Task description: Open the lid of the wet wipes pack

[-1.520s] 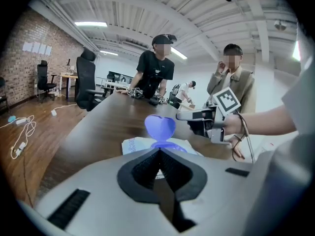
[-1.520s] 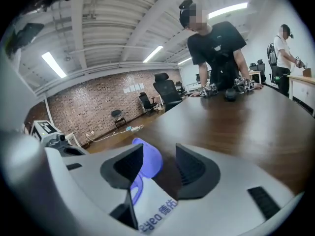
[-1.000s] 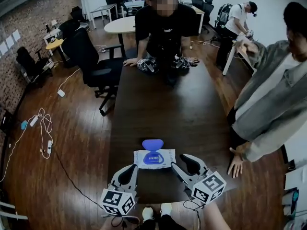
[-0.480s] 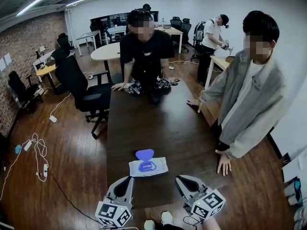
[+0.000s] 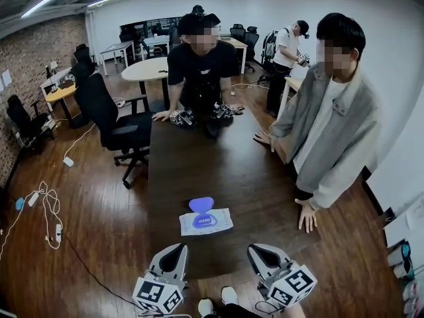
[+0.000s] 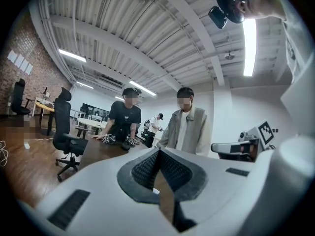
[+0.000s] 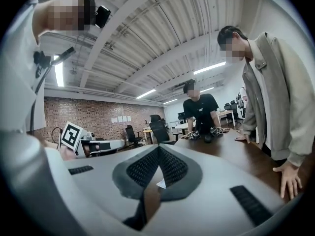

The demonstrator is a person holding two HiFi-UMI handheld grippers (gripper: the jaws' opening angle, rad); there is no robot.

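A long dark table (image 5: 199, 158) stretches from near to far. At its right side stands a person in a grey jacket (image 5: 331, 118), one hand on the top, and a person in black (image 5: 199, 58) leans on the far end. A black office chair (image 5: 109, 121) sits to the left. At the near end, the left gripper (image 5: 175, 250) and right gripper (image 5: 260, 250) each have their jaws pressed together on nothing. Just beyond and between them, apart from both, the wet wipes pack (image 5: 207, 222) lies flat, its blue lid (image 5: 201, 205) flipped open toward the far side.
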